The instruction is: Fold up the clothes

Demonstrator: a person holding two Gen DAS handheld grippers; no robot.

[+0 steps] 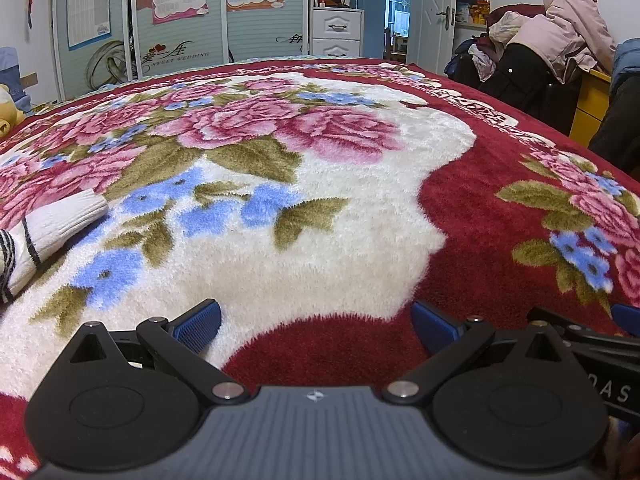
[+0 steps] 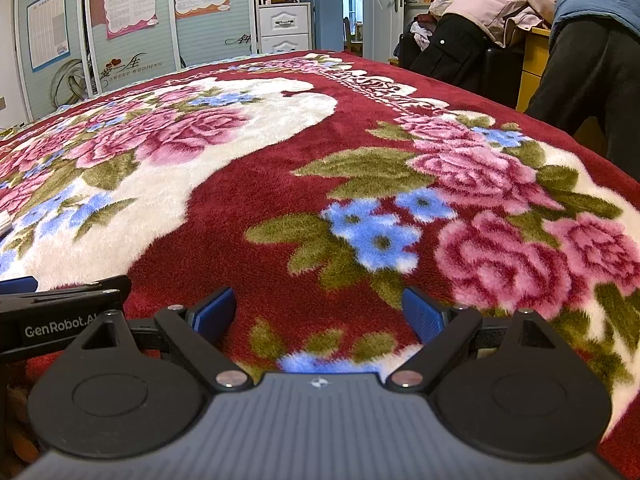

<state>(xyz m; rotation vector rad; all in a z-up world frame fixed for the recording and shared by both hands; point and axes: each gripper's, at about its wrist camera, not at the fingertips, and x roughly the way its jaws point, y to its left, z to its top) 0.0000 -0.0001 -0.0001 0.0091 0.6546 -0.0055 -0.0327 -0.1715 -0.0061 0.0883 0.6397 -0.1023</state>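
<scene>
1. Your left gripper [image 1: 316, 326], black-armed with blue ribbed pads, stands with its jaws spread wide and nothing between them; only the plush red blanket with pink roses and blue flowers [image 1: 360, 208] shows in the gap.

2. Your right gripper [image 2: 318, 310] is the same: jaws wide apart, empty, low over the blanket.

3. The only clothing in sight is the white ribbed knit garment with black stripes [image 1: 44, 232]. It lies on the blanket at the far left edge of the left wrist view, well to the left of the left gripper and a little ahead of it. Only one end shows, a cuff or hem; the rest runs out of frame, so you cannot tell whether it is spread flat, bunched or folded already.

4. Its visible part runs slantwise, from lower left up to the right, with the ribbed end pointing toward the middle of the bed.

5. The right wrist view shows none of it for certain, and the left gripper's arm [image 2: 60, 312] sits at that view's left edge. So your left hand is between the garment and your right, and clearly the nearer one.

6. Any reach for it would go leftward, left hand leading, meeting the ribbed end across its slant.
</scene>
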